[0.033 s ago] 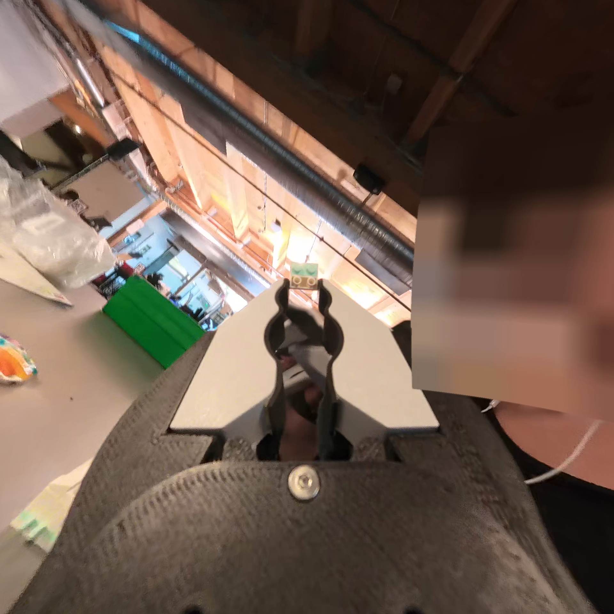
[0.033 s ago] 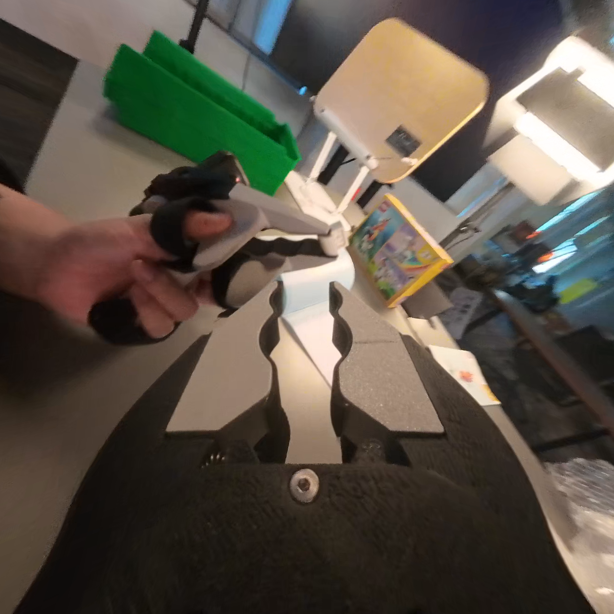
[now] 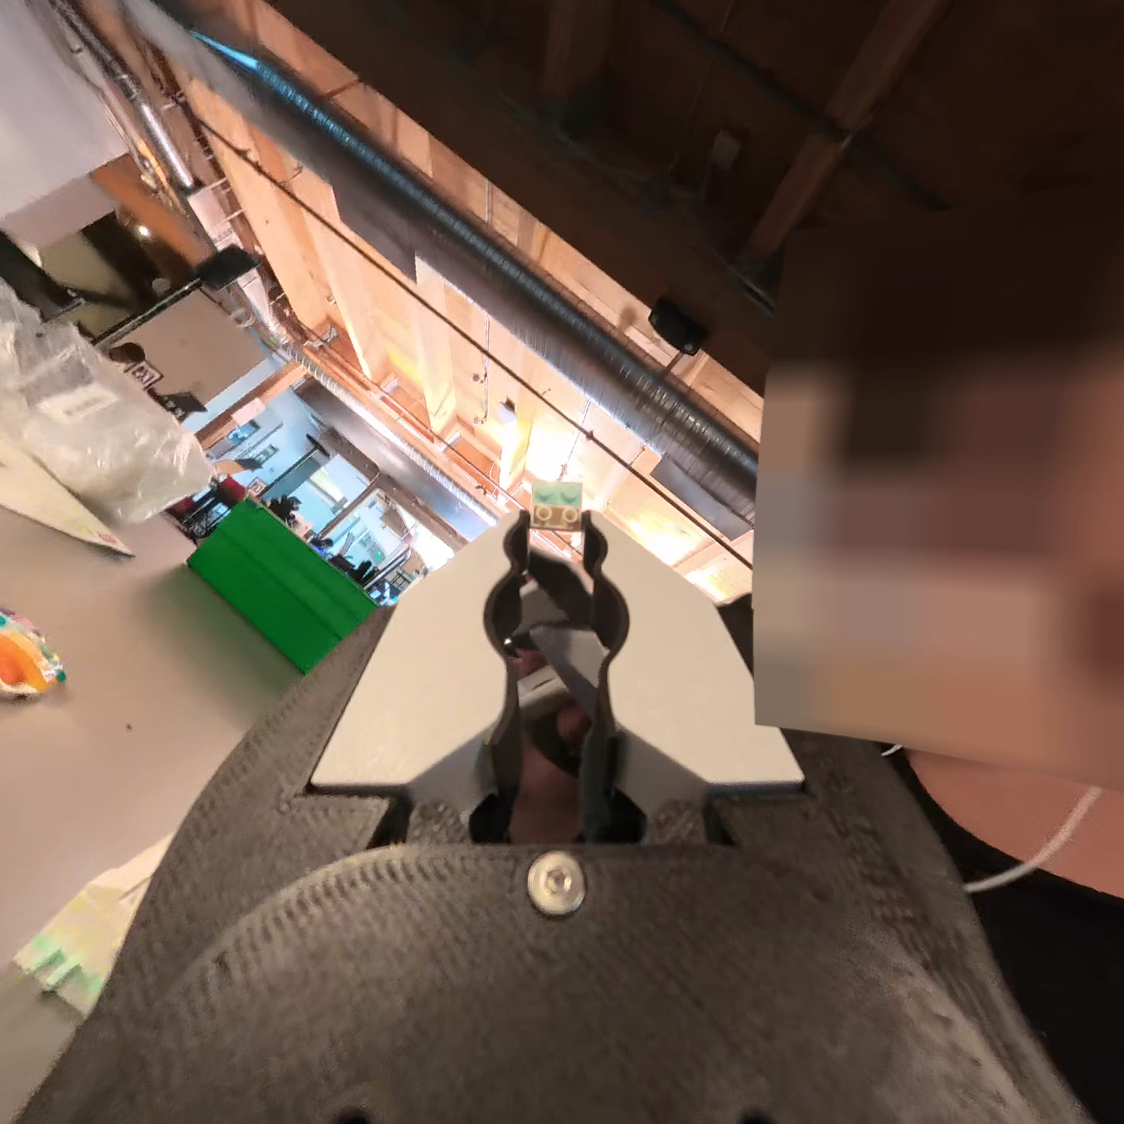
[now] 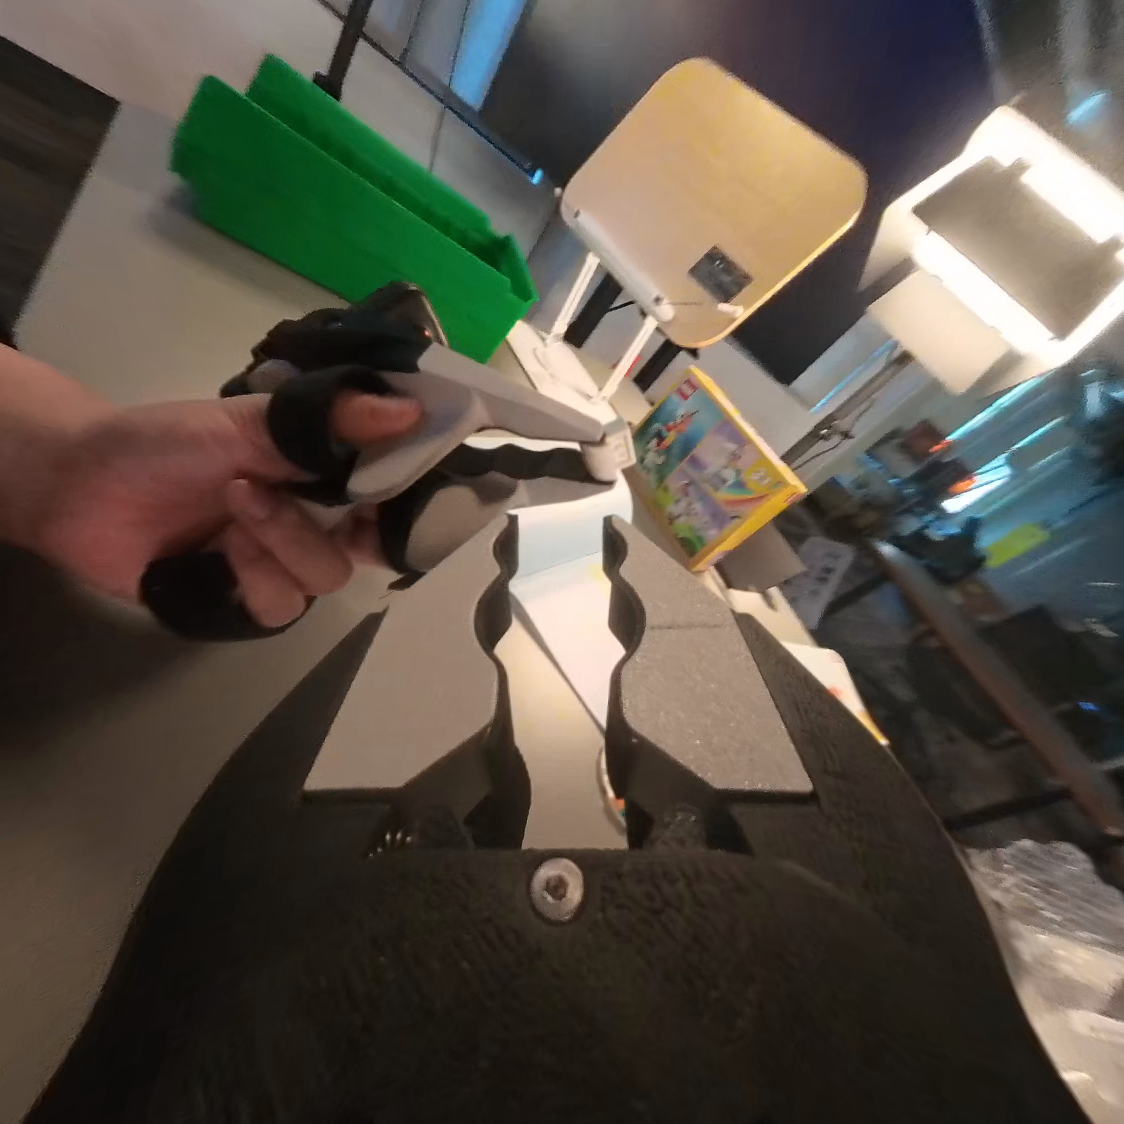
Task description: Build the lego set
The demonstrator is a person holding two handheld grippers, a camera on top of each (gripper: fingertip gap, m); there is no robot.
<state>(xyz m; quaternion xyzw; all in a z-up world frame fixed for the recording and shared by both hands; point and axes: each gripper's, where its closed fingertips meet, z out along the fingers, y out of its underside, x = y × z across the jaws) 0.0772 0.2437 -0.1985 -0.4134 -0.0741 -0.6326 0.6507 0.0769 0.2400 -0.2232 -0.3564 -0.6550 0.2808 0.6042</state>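
Left fingers (image 3: pixel 556 517) pinch a small pale-green lego piece (image 3: pixel 556 505) right at their tips, underside tubes facing the camera, held up in the air off the worktop (image 3: pixel 121 699) and tilted toward the ceiling. Right fingers (image 4: pixel 558 529) are spread apart with nothing between them, sitting just below and behind the left gripper (image 4: pixel 599 453), whose tips show the same piece from the side as a small pale block. Looks like an in-air check or handover, my read only. To do it well: keep the left squeeze steady, since the grip covers only the piece's lower edge and it could pivot or pop out; bring the right fingers in square to the free upper half, close fully before the left lets go. Lego box (image 4: pixel 711 474) lies beyond the right tips, green bin (image 4: pixel 340 213) off to their left.
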